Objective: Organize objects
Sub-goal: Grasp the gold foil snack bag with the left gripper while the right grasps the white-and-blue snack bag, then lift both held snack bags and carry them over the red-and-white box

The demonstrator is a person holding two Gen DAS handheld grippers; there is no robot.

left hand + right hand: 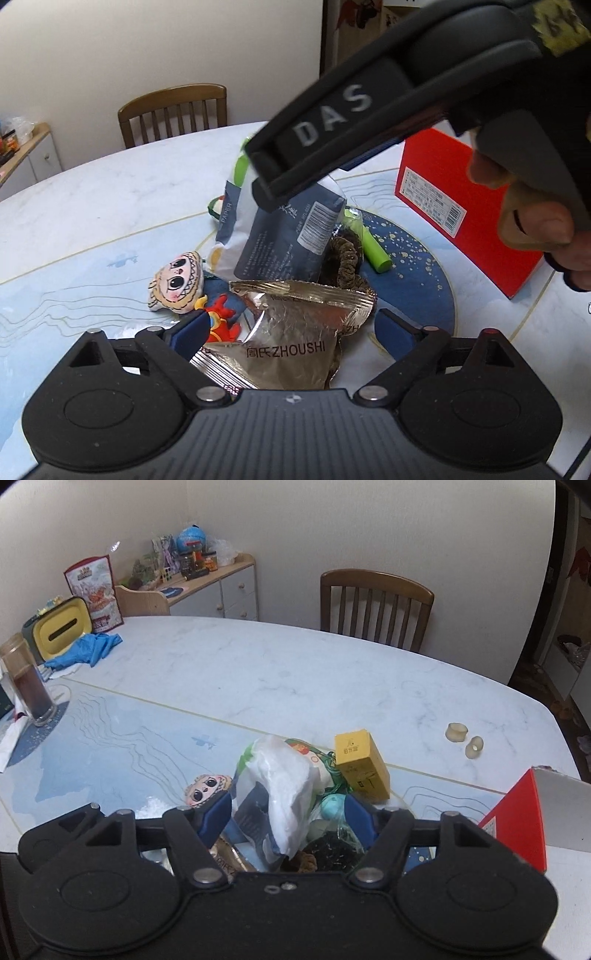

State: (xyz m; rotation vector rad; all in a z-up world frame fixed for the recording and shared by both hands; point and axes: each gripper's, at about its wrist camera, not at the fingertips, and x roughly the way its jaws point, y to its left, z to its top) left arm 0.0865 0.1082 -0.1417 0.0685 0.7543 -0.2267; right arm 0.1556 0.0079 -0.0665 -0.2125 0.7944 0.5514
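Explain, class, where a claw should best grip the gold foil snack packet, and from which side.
Probably the crimped top edge of the gold foil snack packet, approached from above: that flattened seam sticks up clear of the pile, while its body lies flat under the tissue pack.

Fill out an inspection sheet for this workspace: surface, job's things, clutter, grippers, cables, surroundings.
Surface: pale marbled table with a blue patterned mat.
Job's things: piled together: gold foil packet, navy tissue pack, doll, green tube, yellow box; red box beside them.
Clutter: blue gloves, jar, two small rings.
Grippers: left gripper open over the foil packet; right gripper around the tissue pack, contact unclear.
Cables: nothing seen.
Surroundings: wooden chair, cabinet.
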